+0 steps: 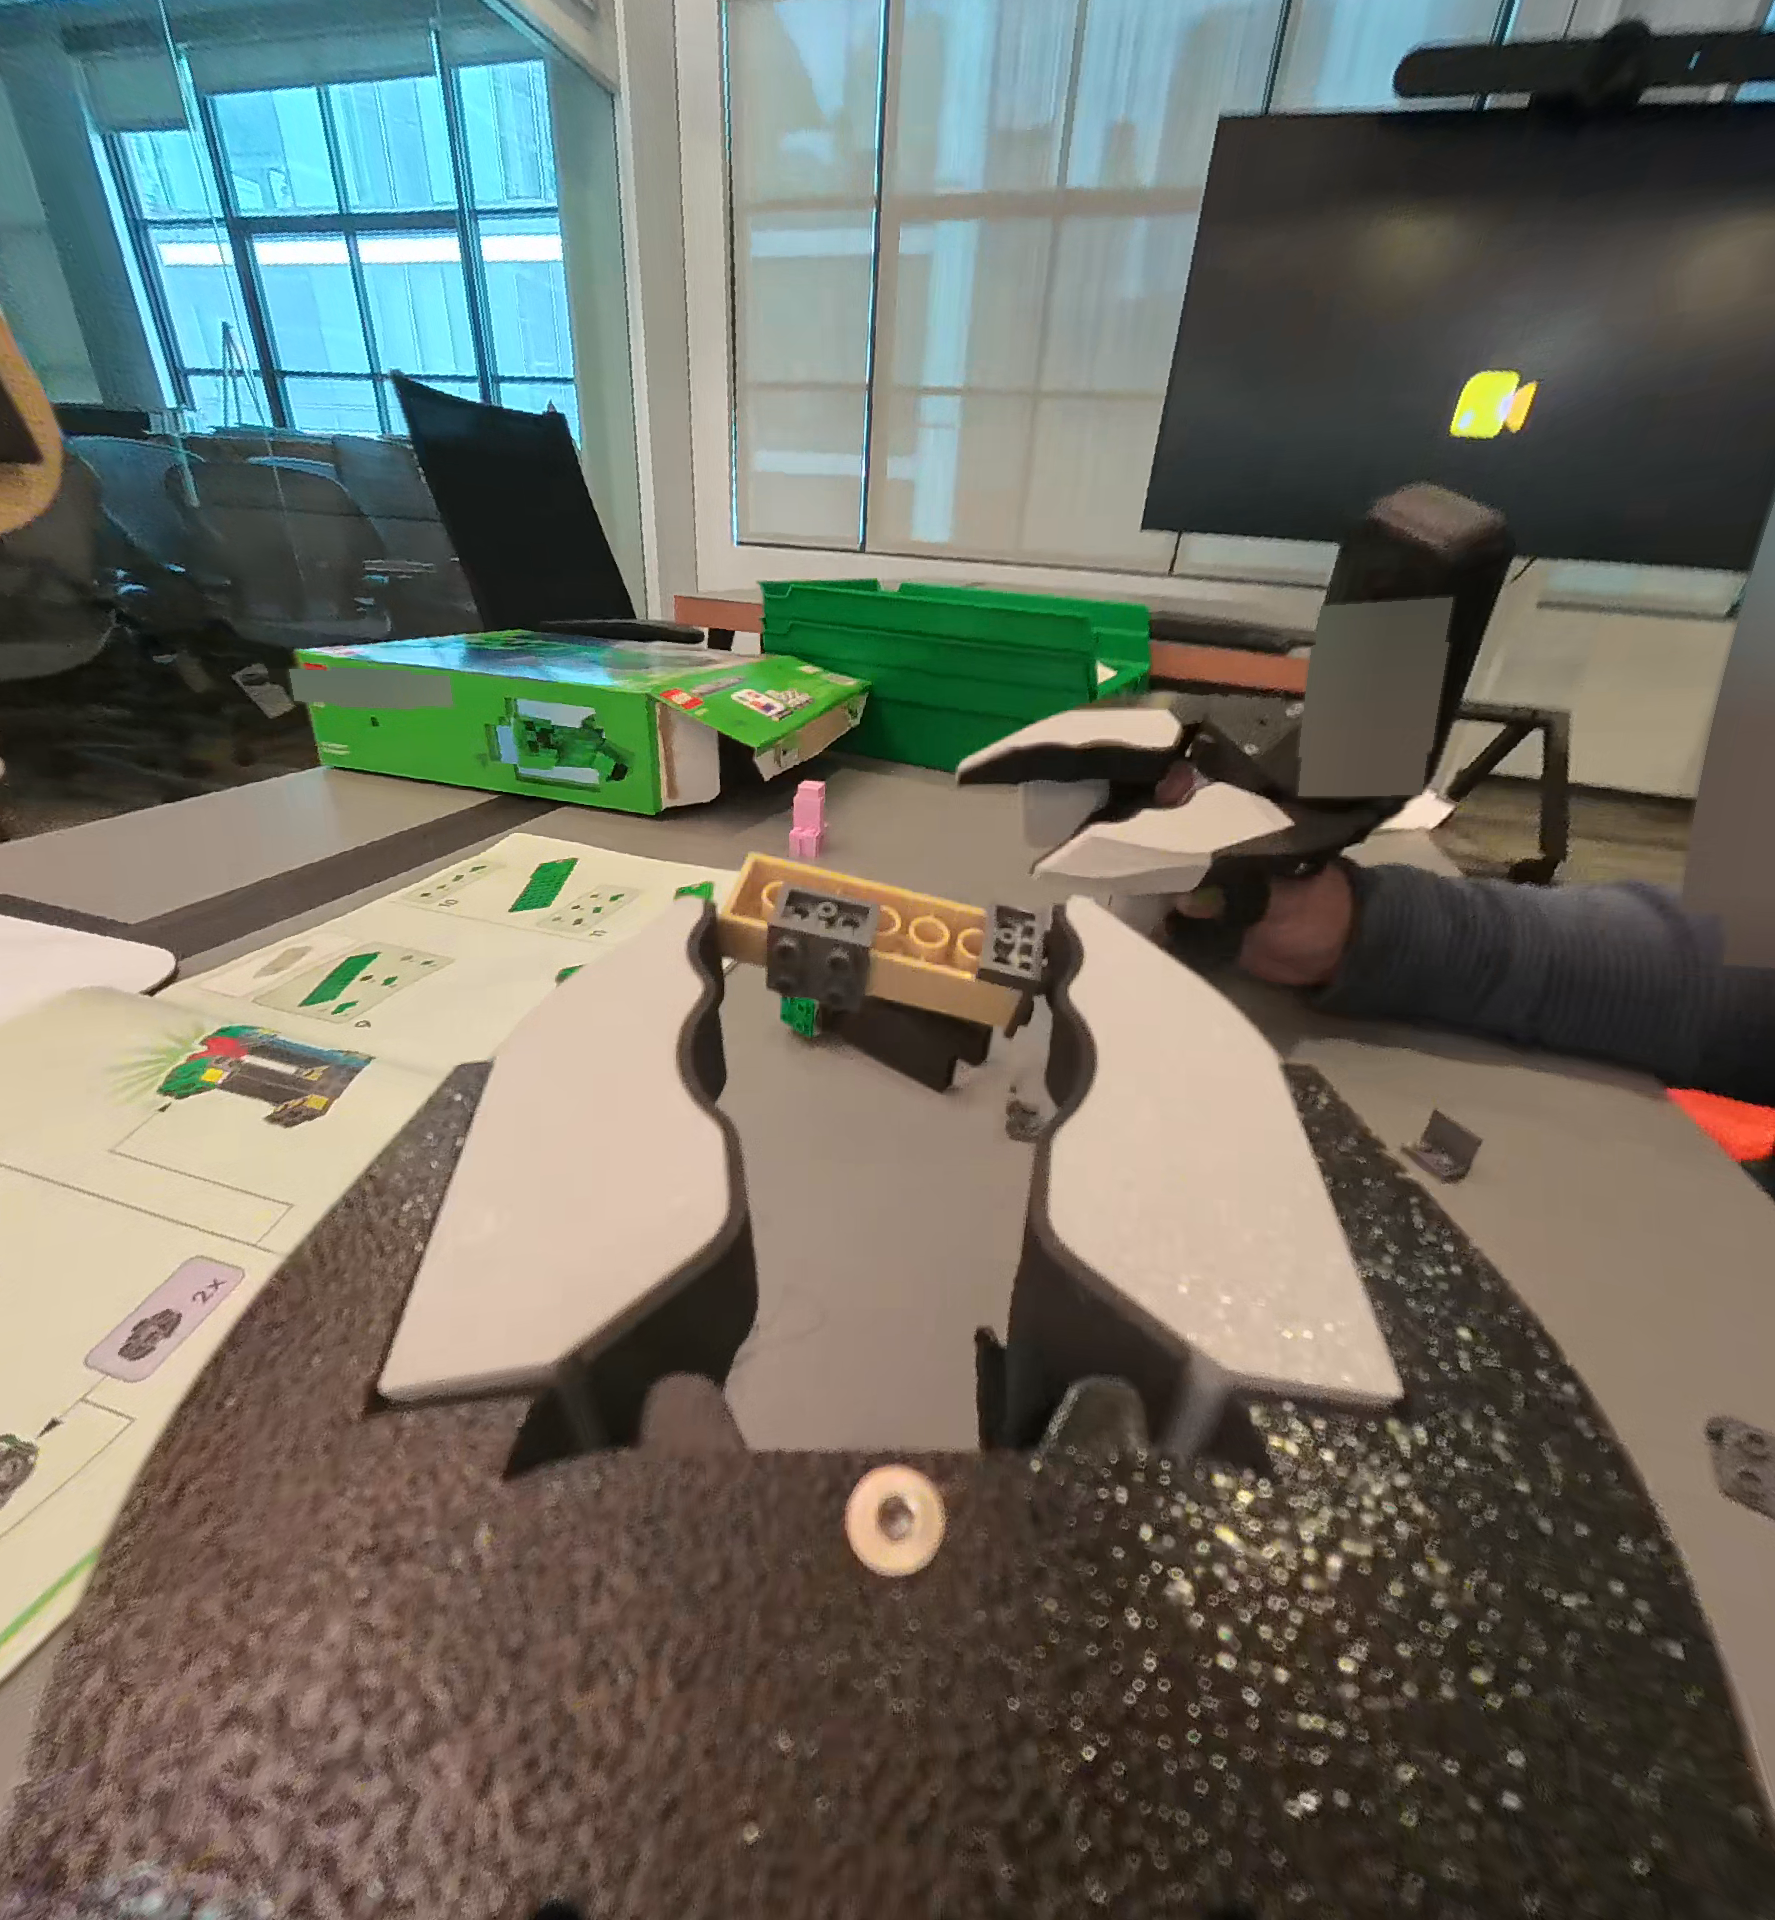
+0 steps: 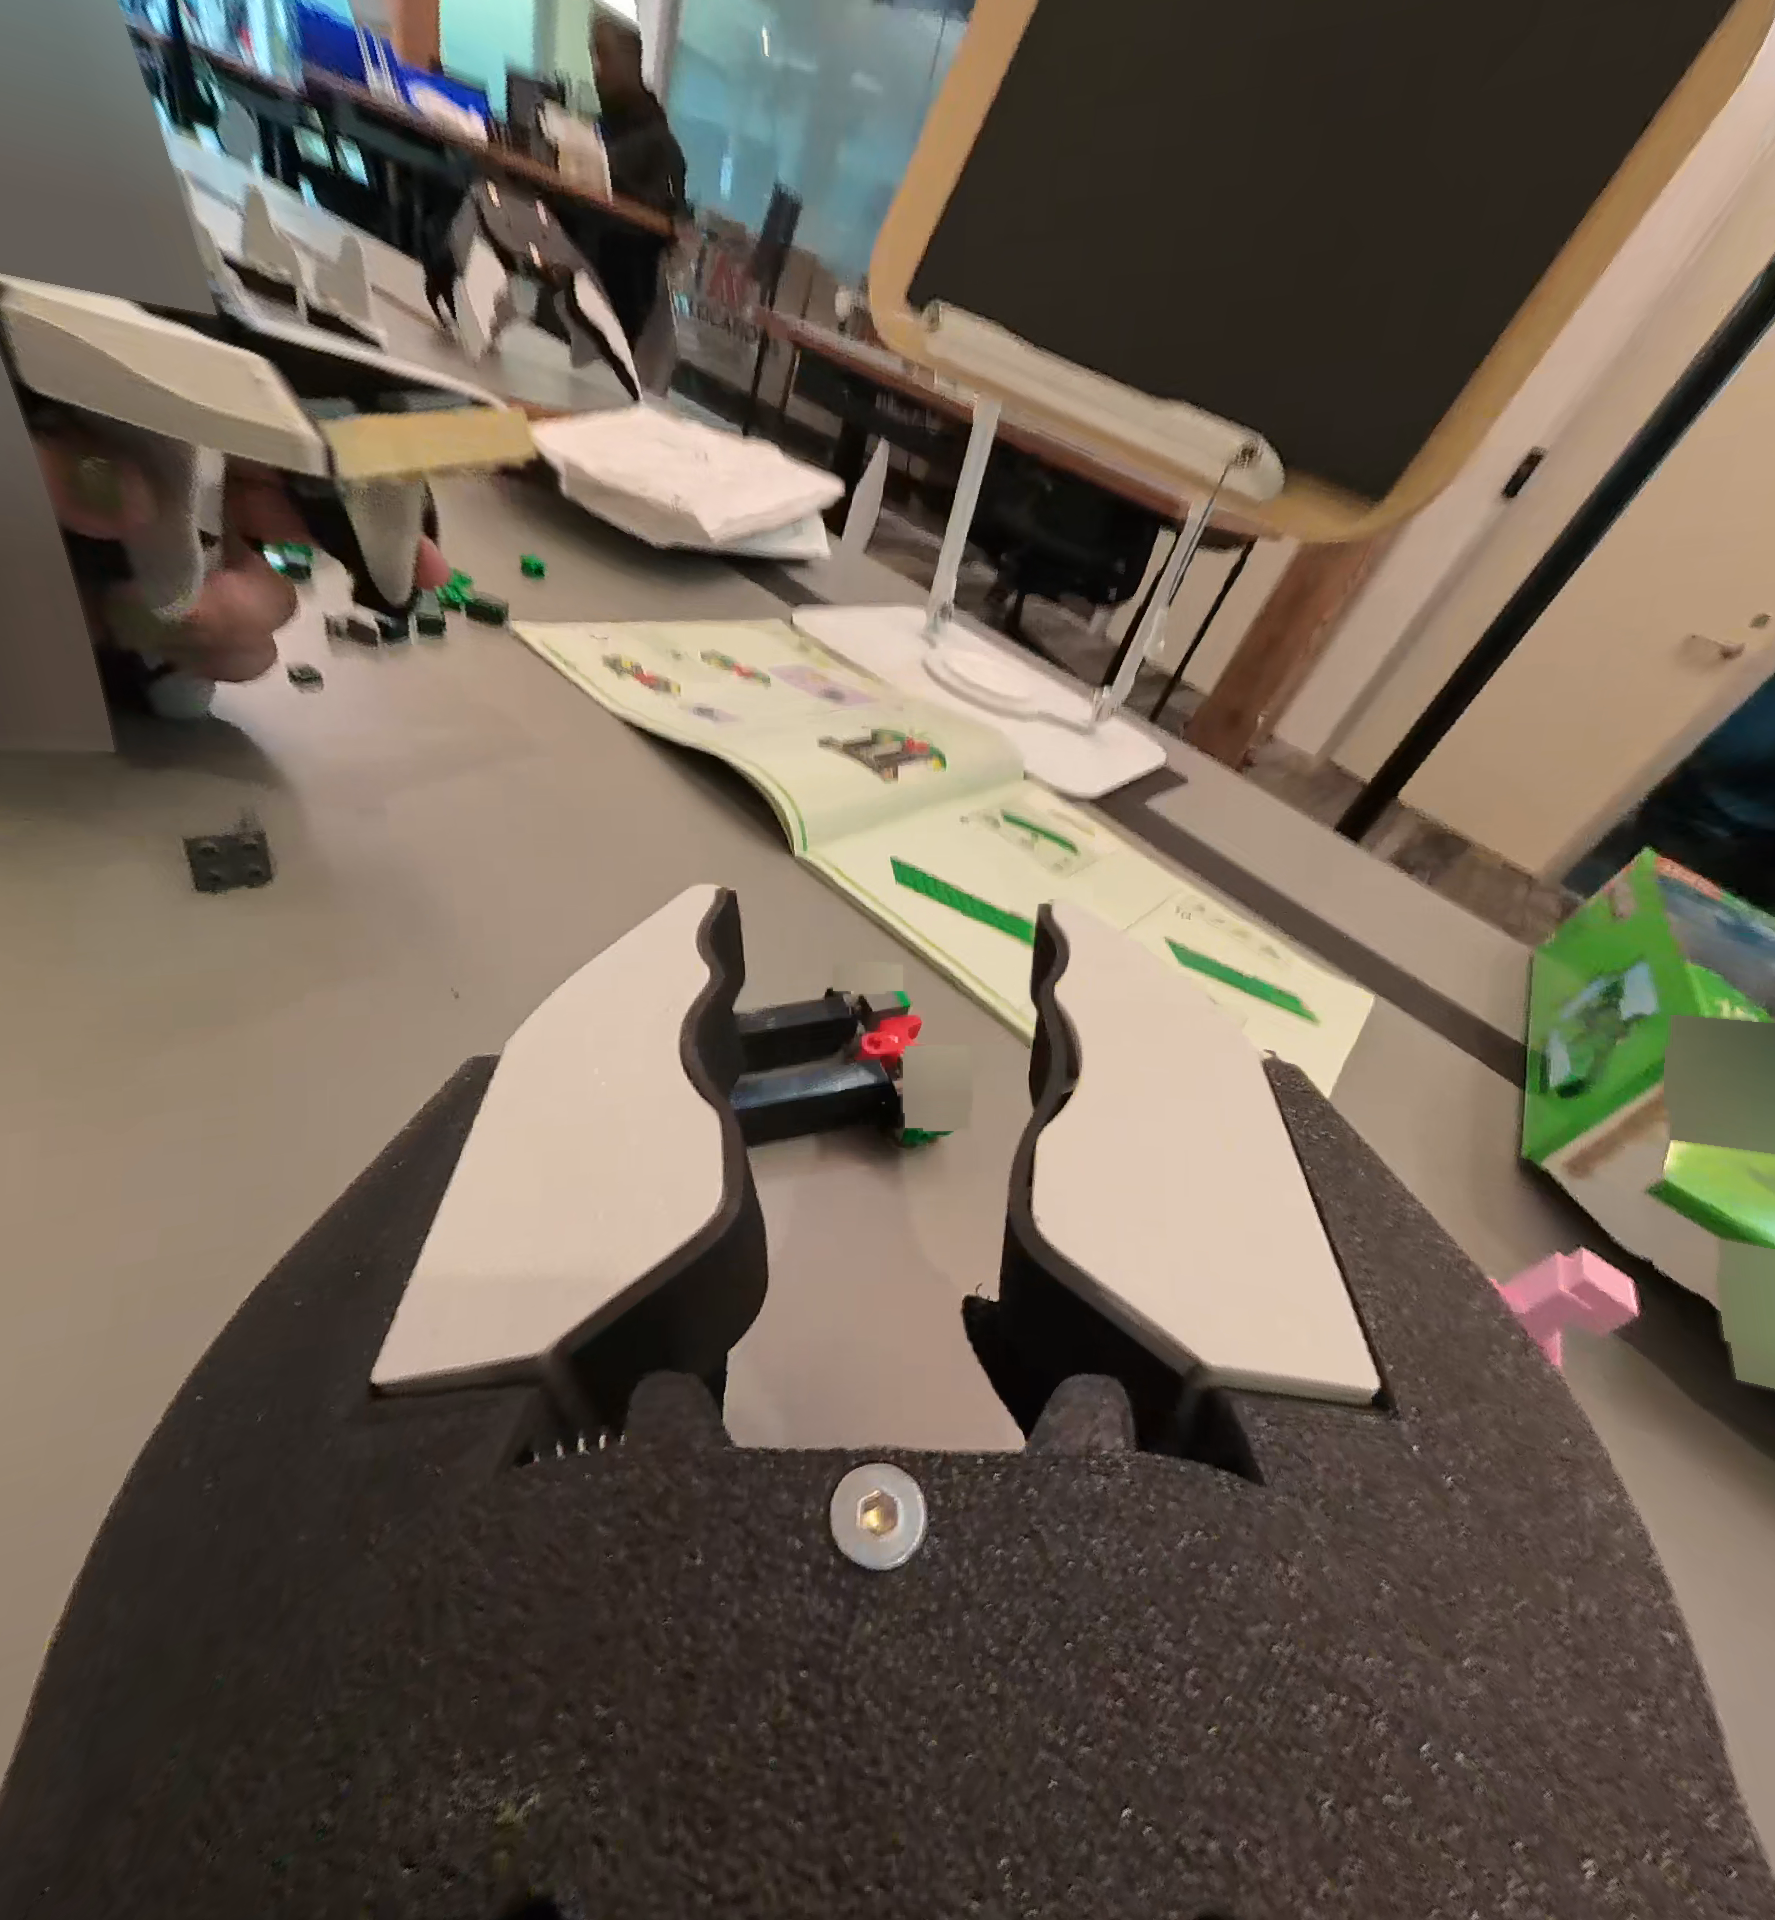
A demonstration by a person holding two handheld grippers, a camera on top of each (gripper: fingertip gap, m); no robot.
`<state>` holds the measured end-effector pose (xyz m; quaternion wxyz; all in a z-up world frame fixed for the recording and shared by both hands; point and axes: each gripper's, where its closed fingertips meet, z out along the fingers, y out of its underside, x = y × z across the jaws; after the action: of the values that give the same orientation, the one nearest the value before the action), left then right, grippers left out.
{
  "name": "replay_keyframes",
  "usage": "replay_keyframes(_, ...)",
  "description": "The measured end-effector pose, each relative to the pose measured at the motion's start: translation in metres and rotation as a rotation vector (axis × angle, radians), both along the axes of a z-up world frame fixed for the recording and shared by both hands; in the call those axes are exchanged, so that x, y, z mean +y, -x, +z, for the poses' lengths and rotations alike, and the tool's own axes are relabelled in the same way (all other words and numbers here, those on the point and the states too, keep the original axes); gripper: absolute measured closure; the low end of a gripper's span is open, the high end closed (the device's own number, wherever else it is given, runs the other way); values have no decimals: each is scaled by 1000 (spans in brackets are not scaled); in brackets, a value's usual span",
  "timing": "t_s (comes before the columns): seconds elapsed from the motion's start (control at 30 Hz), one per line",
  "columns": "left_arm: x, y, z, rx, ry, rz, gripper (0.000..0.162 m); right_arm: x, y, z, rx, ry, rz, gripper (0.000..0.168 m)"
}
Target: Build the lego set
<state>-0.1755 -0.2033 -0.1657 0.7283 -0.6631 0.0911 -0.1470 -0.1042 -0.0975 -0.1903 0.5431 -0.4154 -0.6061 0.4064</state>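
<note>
My left gripper [image 1: 885, 916] is shut on a long tan brick [image 1: 930, 940], gripped by its two ends and held above the table. A dark grey studded brick [image 1: 821, 935] sits on the tan brick's front, and another dark grey piece [image 1: 1016, 940] sits at its right end. A black and green assembly [image 1: 914, 1044] lies on the table below it. My right gripper [image 2: 883, 920] is open and empty, low over that black assembly [image 2: 810, 1081], which has a red piece. The right gripper also shows in the left wrist view [image 1: 1054, 821], open. The tan brick also shows in the right wrist view [image 2: 426, 442].
An open instruction booklet [image 1: 187, 1091] lies at the left. A green set box [image 1: 509, 717], green trays [image 1: 966, 655] and a pink figure [image 1: 808, 819] stand at the back. Loose dark grey pieces [image 1: 1771, 1475] lie at the right. Small green pieces [image 2: 436, 608] lie scattered. A white stand base [image 2: 1028, 707] stands beyond the booklet.
</note>
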Motion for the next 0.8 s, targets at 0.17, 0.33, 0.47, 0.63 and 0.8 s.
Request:
replay_keyframes(0.17,-4,9,6,-113,-28,-24,103,-1,-3,7,58,10,9,112)
replay_keyframes(0.33,-4,10,6,-118,-27,-20,103,2,-3,7,65,28,0,112)
replay_keyframes(0.47,-2,5,3,-79,-11,-19,103,4,-3,8,68,36,-8,112)
replay_keyframes(0.63,-1,-1,2,-39,-7,-32,103,5,-2,8,66,35,-12,114)
replay_keyframes(0.8,0,-4,2,-26,-11,-47,103,6,-1,7,60,23,-15,116)
